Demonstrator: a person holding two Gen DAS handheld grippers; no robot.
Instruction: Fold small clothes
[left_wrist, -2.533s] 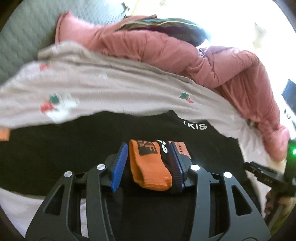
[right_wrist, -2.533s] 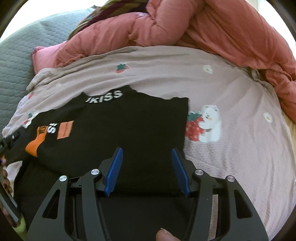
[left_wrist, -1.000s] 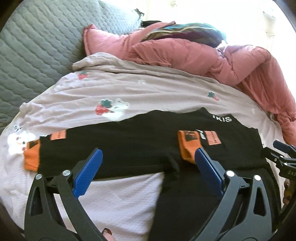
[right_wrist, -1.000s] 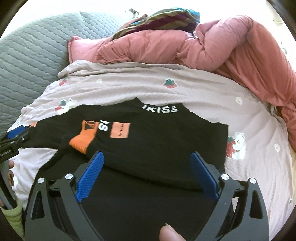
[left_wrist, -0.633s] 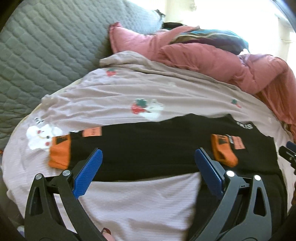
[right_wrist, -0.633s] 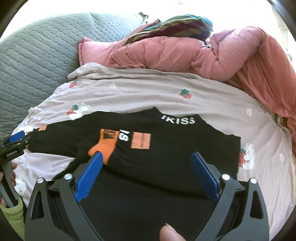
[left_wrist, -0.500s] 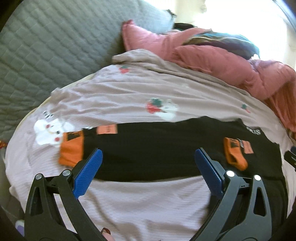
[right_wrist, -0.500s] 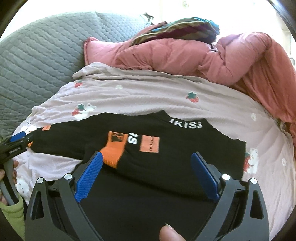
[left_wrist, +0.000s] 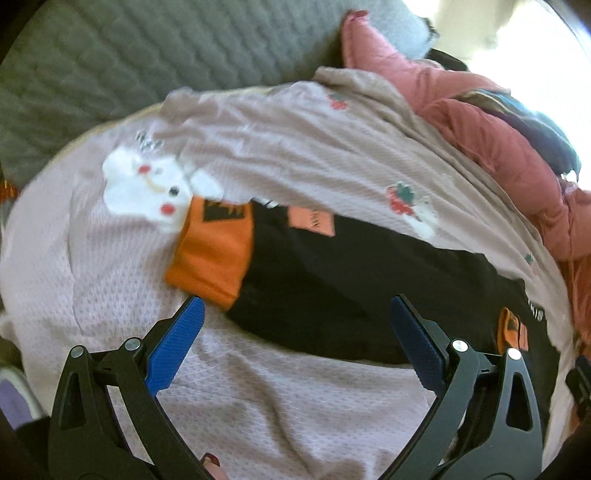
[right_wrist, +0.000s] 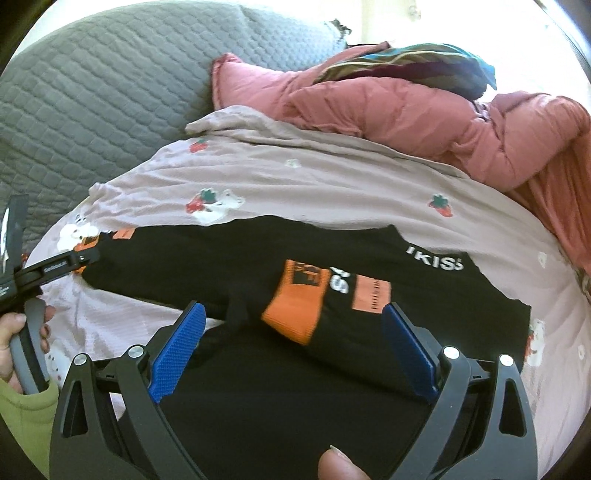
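Fingers of both grippers spread empty over one black top with two orange cuffs.

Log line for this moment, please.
left gripper: open, nearing outstretched orange cuff | right gripper: open | black top: one sleeve folded in

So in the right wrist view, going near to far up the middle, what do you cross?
Right gripper → orange cuff folded onto the black top → printed sheet → pink quilt → striped cloth.
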